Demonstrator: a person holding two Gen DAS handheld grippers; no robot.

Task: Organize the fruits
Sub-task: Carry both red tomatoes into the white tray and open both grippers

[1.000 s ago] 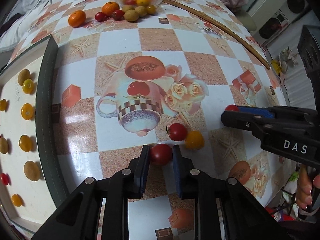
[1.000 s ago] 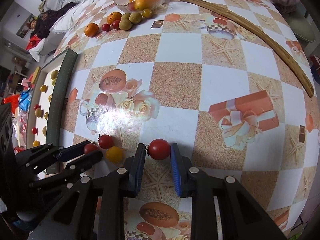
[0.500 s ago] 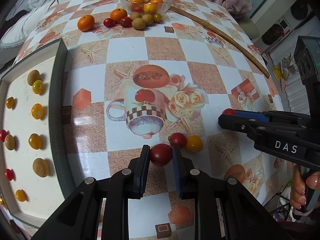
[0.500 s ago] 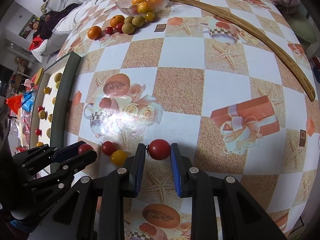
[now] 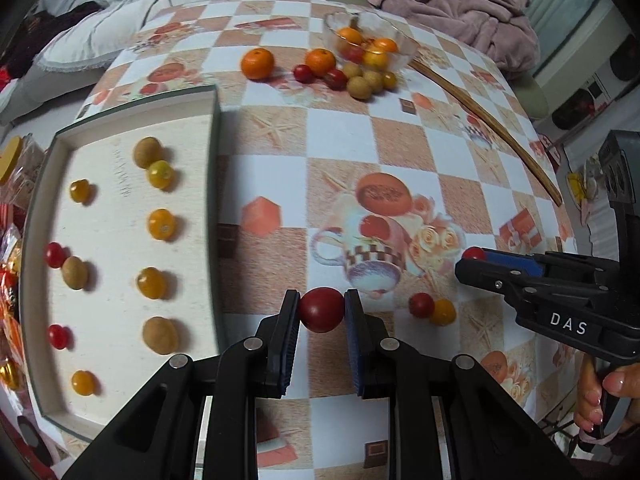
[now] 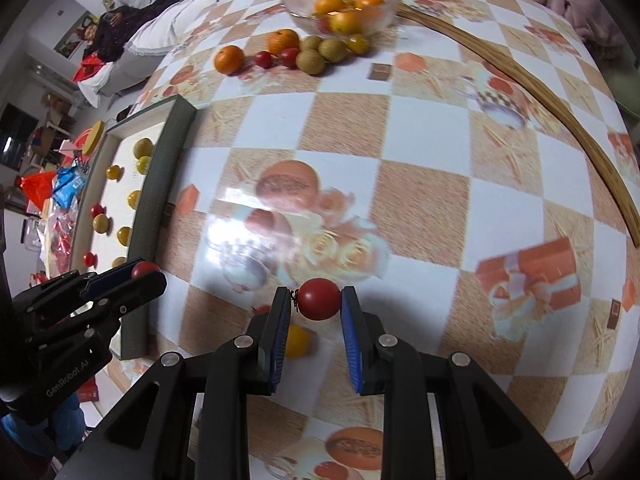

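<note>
My left gripper (image 5: pixel 322 310) is shut on a red cherry tomato (image 5: pixel 322 309), held above the checked tablecloth just right of the white tray (image 5: pixel 120 240). That tray carries rows of yellow, brown and red small fruits. My right gripper (image 6: pixel 317 300) is shut on a second red cherry tomato (image 6: pixel 319 299), over the rose-and-cup print. In the left wrist view the right gripper (image 5: pixel 476 258) shows at the right with its tomato. In the right wrist view the left gripper (image 6: pixel 144 274) shows at the lower left by the tray's dark rim (image 6: pixel 160 184).
A loose red tomato (image 5: pixel 421 305) and a yellow one (image 5: pixel 443 312) lie on the cloth between the grippers. A glass bowl (image 5: pixel 368 40) of fruit stands at the far end, with mandarins, tomatoes and brown fruits beside it. A curved wooden strip (image 5: pixel 488 120) lies along the right.
Both grippers have lifted and shifted left toward the tray, each keeping its tomato. The tray now fills more of the left wrist view; the two loose fruits lie further right.
</note>
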